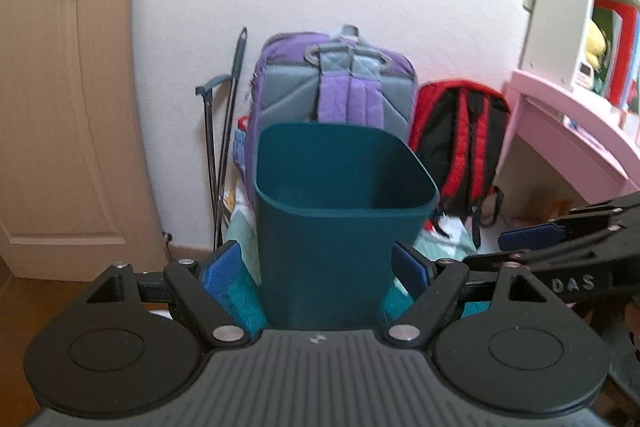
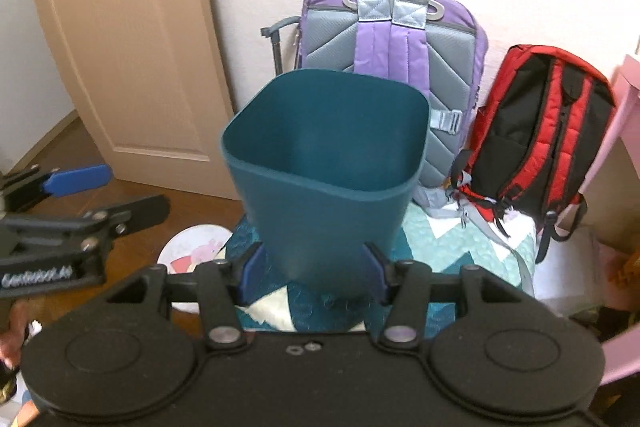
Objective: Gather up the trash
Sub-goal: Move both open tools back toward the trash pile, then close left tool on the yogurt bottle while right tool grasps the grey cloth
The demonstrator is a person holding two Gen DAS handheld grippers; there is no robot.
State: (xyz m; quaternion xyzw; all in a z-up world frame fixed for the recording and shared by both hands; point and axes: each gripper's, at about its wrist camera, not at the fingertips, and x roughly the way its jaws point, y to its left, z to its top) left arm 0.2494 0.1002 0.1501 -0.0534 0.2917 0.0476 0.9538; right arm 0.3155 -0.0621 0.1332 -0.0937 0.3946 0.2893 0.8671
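A dark teal waste bin (image 1: 340, 223) stands upright on a patterned quilt, and no trash shows in the part of its inside I can see. My left gripper (image 1: 316, 263) is open, its blue pads apart from the bin's sides. In the right wrist view the left gripper (image 2: 132, 189) hangs left of the bin (image 2: 324, 187) with only floor between its fingers. My right gripper (image 2: 314, 263) is open too, its pads framing the bin's base. From the left wrist view the right gripper (image 1: 486, 250) sits right of the bin with nothing between its fingers.
A purple backpack (image 2: 390, 59) and a red backpack (image 2: 540, 131) lean on the wall behind the bin. A wooden door (image 1: 60, 107) stands at the left, a pink desk (image 1: 560, 131) at the right. A cartoon plate (image 2: 192, 251) lies on the floor beside the quilt (image 2: 460, 247).
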